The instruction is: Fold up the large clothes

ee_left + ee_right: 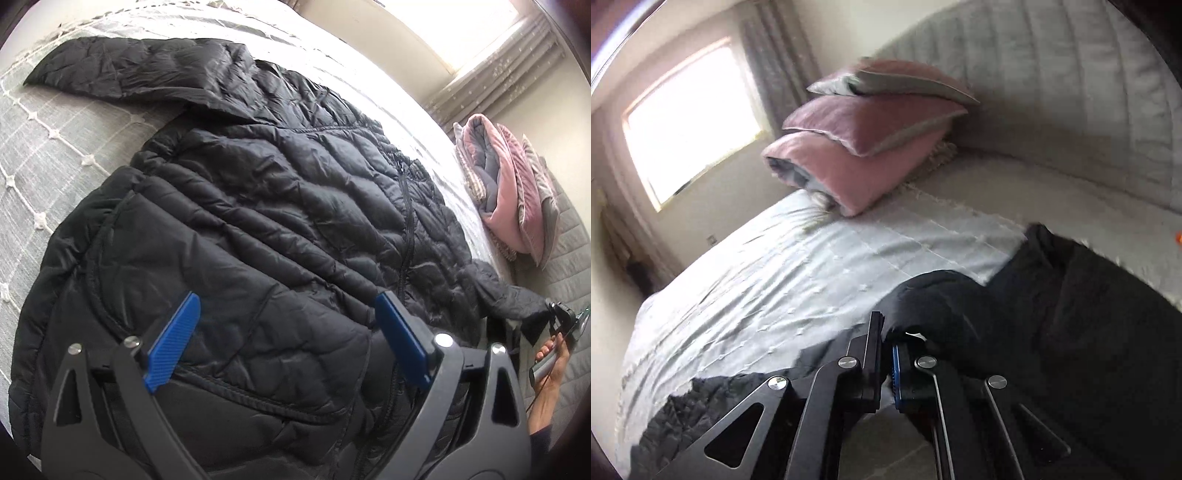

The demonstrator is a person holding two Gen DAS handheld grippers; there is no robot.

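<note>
A black quilted puffer jacket (258, 206) lies spread face up on the grey bed (48, 147), one sleeve stretched to the far left. My left gripper (288, 306) is open with blue pads, hovering just over the jacket's near part. The other sleeve (517, 299) runs right to my right gripper (561, 314), held by a hand. In the right wrist view my right gripper (888, 332) is shut on that black sleeve (942, 306), lifted off the bed.
A stack of pink and grey pillows and folded bedding (871, 136) sits by the padded headboard (1052, 81). A bright window (690, 122) with curtains is behind. The pale bedspread (775, 266) stretches beyond the jacket.
</note>
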